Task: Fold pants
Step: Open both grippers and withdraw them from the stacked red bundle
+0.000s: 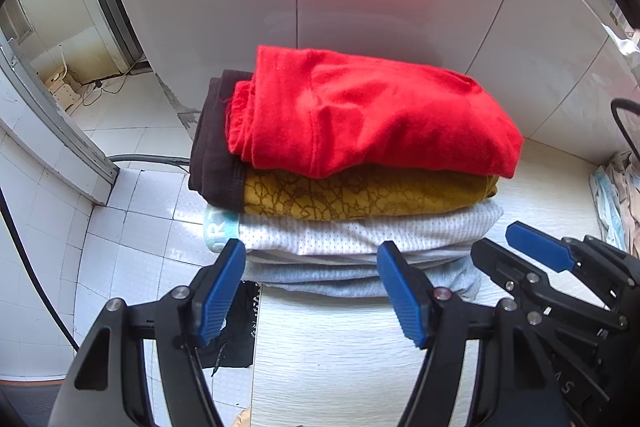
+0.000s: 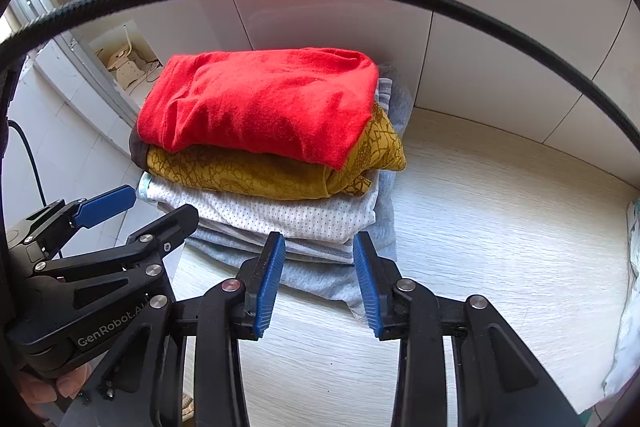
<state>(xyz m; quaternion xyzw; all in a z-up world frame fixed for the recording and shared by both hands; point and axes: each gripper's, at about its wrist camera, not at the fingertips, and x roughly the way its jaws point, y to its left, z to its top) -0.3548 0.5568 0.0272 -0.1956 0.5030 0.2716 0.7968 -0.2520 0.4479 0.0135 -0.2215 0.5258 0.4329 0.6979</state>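
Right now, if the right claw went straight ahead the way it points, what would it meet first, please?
Probably the grey garment at the bottom of the folded stack: the open right claw points at its near edge, low over the table. Depth is hard to judge.

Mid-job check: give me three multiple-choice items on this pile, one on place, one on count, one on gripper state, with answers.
1. Where does the folded red fleece garment lie?
A. on top of the pile
B. at the bottom
C. on the floor

2. How many folded garments show in the pile on the pale wood-grain table?
A. two
B. four
C. seven

3. How do the left gripper and right gripper stand?
A. both shut on cloth
B. both open, holding nothing
C. one holds the mustard patterned garment

Answers: A, red lies uppermost; B, red, mustard, white dotted, grey; B, clear gaps between the blue pads.
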